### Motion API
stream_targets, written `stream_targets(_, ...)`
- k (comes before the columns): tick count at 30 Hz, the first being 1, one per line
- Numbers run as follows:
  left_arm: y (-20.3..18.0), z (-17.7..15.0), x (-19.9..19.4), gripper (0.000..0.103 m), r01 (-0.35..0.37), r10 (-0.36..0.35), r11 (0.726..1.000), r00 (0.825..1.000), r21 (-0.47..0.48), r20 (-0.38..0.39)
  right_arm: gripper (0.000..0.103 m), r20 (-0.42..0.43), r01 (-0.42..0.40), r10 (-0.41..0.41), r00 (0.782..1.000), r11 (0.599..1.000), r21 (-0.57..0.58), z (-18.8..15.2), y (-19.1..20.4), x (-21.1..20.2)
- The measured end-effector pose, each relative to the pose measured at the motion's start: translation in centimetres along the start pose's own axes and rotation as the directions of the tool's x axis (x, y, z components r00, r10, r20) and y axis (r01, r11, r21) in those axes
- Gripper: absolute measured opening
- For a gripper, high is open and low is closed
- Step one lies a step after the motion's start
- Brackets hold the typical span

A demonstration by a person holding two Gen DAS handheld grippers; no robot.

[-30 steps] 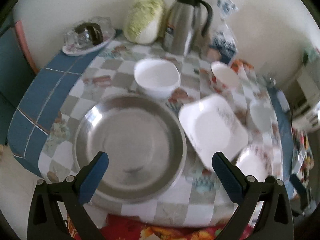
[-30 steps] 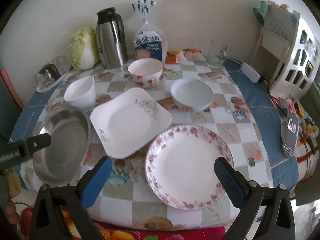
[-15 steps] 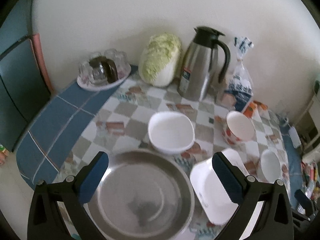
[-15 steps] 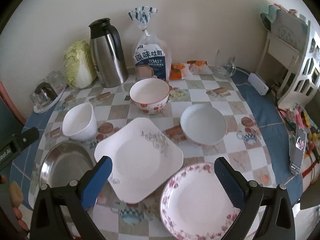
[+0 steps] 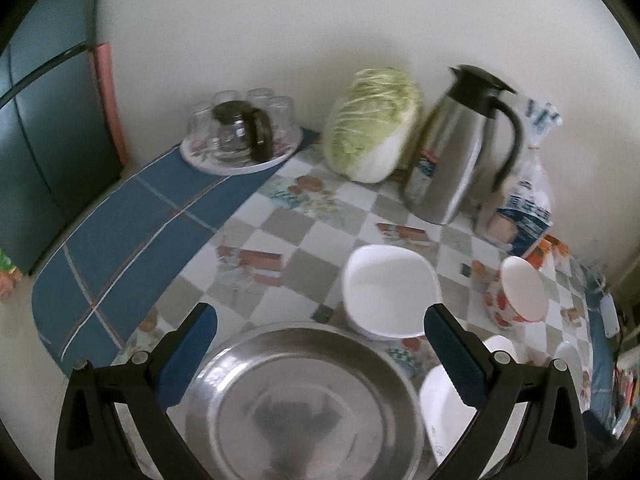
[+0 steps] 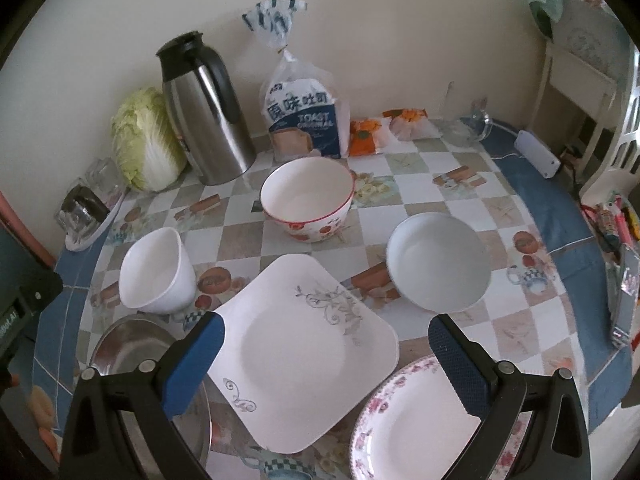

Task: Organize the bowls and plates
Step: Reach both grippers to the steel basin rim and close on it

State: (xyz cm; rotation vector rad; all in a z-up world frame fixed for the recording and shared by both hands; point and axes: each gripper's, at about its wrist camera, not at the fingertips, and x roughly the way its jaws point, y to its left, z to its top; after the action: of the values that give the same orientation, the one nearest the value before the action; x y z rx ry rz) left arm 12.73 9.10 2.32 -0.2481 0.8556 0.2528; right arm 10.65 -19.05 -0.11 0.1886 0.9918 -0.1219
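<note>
A round steel pan (image 5: 304, 404) lies at the table's near left, also in the right wrist view (image 6: 132, 350). Behind it stands a white squarish bowl (image 5: 388, 292) (image 6: 158, 276). A white square plate (image 6: 304, 356) lies mid-table, a pink-flowered round plate (image 6: 420, 424) at the near right. A red-patterned bowl (image 6: 308, 200) (image 5: 518, 296) and a plain white bowl (image 6: 438, 268) stand farther back. My left gripper (image 5: 320, 344) is open and empty above the pan. My right gripper (image 6: 326, 356) is open and empty above the square plate.
At the back by the wall: a cabbage (image 5: 372, 124), a steel thermos jug (image 5: 460, 144), a bag of toast (image 6: 304, 120), snack packets (image 6: 384, 132), a tray of glasses (image 5: 244, 136). A white shelf (image 6: 592, 80) stands right of the table.
Both grippers have risen and tilted up toward the wall. The dishes sit lower in both views. Nothing was grasped; the dishes have not moved.
</note>
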Motion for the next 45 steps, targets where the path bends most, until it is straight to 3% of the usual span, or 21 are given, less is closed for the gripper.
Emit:
stream_targets(4,2.5,-0.2,0.6,0.103,-0.01,0.009,0.999,1.0,-0.035,-0.026,0.103,-0.066,-0.023,0.02,0.998,0.998,-0.054,-1.4,1.8,1.8)
stream_targets(7,5.0,-0.5,1.1,0.103,-0.056,0.052,0.994,0.997,-0.097,-0.05,0.103,-0.106,-0.056,0.047,0.993,0.995,-0.083,-2.6,3.2,2.6)
stream_targets(12,8.4,-1.1,1.8,0.103,-0.041,0.026,0.983,0.996,-0.178,-0.084,0.103,-0.159,-0.102,0.082,0.984,0.987,-0.124,-4.2,5.1,3.7)
stream_targets(18,10.3,-1.9,3.7,0.103,-0.105,0.086,0.987,0.984,-0.123,-0.156,0.103,-0.245,-0.157,0.118,0.962,0.977,-0.146,-6.4,7.4,5.2)
stream_targets(26,9.9,-3.2,5.9,0.103,-0.058,0.039,0.995,0.971,-0.075,-0.236,0.1,-0.264,-0.207,0.169,0.95,0.971,-0.122,-7.3,8.2,5.1)
stream_targets(32,8.3,-3.7,7.0,0.103,-0.023,0.034,0.999,0.96,0.042,-0.279,0.092,-0.3,-0.23,0.196,0.934,0.97,-0.083,-7.8,8.2,5.7)
stream_targets(37,8.3,-4.3,8.3,0.103,0.006,0.0,1.0,0.944,0.018,-0.33,0.082,-0.316,-0.245,0.218,0.923,0.969,-0.046,-8.0,7.9,6.1)
stream_targets(42,8.6,-5.0,9.4,0.102,-0.022,0.029,0.999,0.931,0.023,-0.363,0.07,-0.316,-0.251,0.233,0.92,0.968,-0.017,-8.0,7.4,6.2)
stream_targets(45,8.6,-5.2,10.0,0.092,-0.022,0.028,1.0,0.925,0.019,-0.379,0.058,-0.314,-0.267,0.253,0.915,0.964,-0.003,-7.9,7.2,5.9)
